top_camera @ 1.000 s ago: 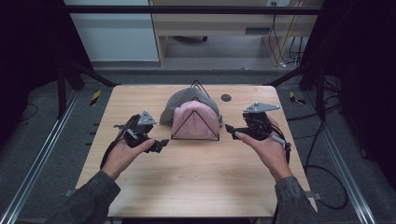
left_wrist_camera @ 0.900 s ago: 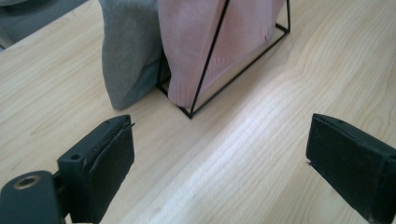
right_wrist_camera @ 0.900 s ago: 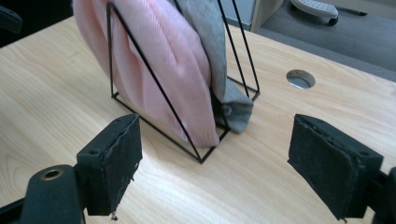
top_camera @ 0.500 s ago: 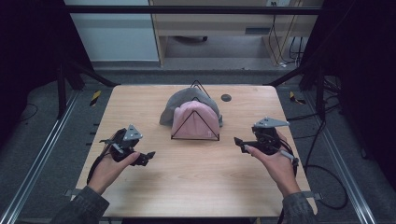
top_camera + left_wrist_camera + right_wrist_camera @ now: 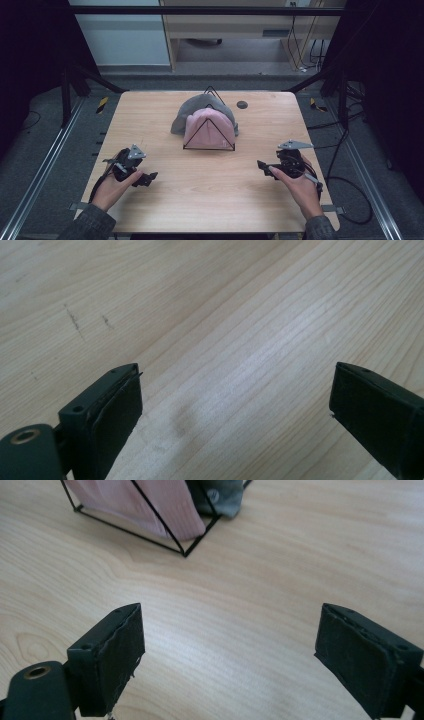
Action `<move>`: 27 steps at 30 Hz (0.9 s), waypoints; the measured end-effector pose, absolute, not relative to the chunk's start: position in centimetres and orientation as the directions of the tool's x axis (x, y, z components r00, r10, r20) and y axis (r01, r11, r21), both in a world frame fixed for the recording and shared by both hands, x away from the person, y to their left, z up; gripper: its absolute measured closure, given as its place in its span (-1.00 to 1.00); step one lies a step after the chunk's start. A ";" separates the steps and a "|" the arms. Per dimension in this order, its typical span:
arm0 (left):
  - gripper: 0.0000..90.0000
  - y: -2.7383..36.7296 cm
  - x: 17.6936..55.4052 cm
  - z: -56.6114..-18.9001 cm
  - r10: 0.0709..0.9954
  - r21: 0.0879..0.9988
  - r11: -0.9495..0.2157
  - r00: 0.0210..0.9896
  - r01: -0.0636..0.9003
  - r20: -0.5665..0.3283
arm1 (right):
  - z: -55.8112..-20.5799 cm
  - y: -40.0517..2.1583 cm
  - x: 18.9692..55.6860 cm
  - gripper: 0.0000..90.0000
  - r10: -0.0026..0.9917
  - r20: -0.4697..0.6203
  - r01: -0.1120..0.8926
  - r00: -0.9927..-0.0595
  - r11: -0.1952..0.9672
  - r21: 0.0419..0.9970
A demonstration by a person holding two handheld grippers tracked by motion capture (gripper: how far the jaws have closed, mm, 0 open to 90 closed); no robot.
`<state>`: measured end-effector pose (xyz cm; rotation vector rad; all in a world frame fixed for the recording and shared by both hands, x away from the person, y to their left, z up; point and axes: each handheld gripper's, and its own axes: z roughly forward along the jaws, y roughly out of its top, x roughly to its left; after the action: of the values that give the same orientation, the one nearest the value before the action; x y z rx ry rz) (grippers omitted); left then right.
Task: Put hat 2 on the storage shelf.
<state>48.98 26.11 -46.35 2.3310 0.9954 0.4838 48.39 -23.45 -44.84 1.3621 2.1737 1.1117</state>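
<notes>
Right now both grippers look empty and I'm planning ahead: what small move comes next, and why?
Probably bring the right gripper forward toward the pink cloth on the wire stand: its jaws stand open, nothing between them, apart from the stand.

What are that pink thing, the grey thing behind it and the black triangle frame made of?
The pink piece looks like soft knitted fabric: fine ribbing shows in the right gripper view. The grey piece also seems to be cloth, limp and matte, with a small round button-like spot. The frame appears to be thin black wire or rod, probably metal, with straight, stiff edges. The table looks like pale wood, by its grain.
</notes>
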 end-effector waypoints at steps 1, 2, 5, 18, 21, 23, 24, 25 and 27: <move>-0.86 26.1 49.0 -46.5 0.743 0.609 -0.572 0.661 0.549 0.103 | -45.2 -23.4 48.3 -0.73 0.871 0.117 0.607 -0.478 0.231 0.760; -0.86 26.2 49.0 -46.6 0.743 0.609 -0.571 0.661 0.551 0.099 | -45.6 -23.4 48.2 -0.73 0.870 0.119 0.612 -0.478 0.233 0.755; -0.86 26.3 49.0 -47.1 0.740 0.597 -0.578 0.666 0.556 0.096 | -46.5 -23.3 48.2 -0.74 0.871 0.130 0.628 -0.474 0.230 0.744; -0.88 27.3 49.8 -48.9 0.774 0.536 -0.555 0.631 0.636 0.053 | -49.2 -23.7 48.7 -0.77 0.892 0.142 0.685 -0.428 0.218 0.695; -0.92 27.6 50.1 -49.0 0.779 0.535 -0.543 0.626 0.648 0.033 | -49.5 -23.7 48.7 -0.78 0.892 0.140 0.692 -0.430 0.226 0.685; -0.98 27.8 50.2 -49.3 0.780 0.543 -0.535 0.625 0.648 0.023 | -49.7 -23.6 48.7 -0.78 0.891 0.142 0.698 -0.431 0.230 0.678; -1.00 27.8 50.2 -49.4 0.781 0.551 -0.529 0.625 0.645 0.019 | -49.9 -23.5 48.7 -0.80 0.890 0.141 0.702 -0.434 0.235 0.673; -1.00 27.9 50.2 -49.4 0.783 0.556 -0.523 0.622 0.646 0.014 | -50.0 -23.4 48.6 -0.81 0.890 0.142 0.702 -0.433 0.234 0.673; -1.00 27.9 50.1 -49.5 0.784 0.568 -0.519 0.620 0.639 0.019 | -50.0 -23.2 48.5 -0.83 0.891 0.131 0.696 -0.435 0.241 0.676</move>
<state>50.09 27.92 -49.49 2.3268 1.1177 0.3717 48.47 -23.20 -50.04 1.4776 2.2359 0.9883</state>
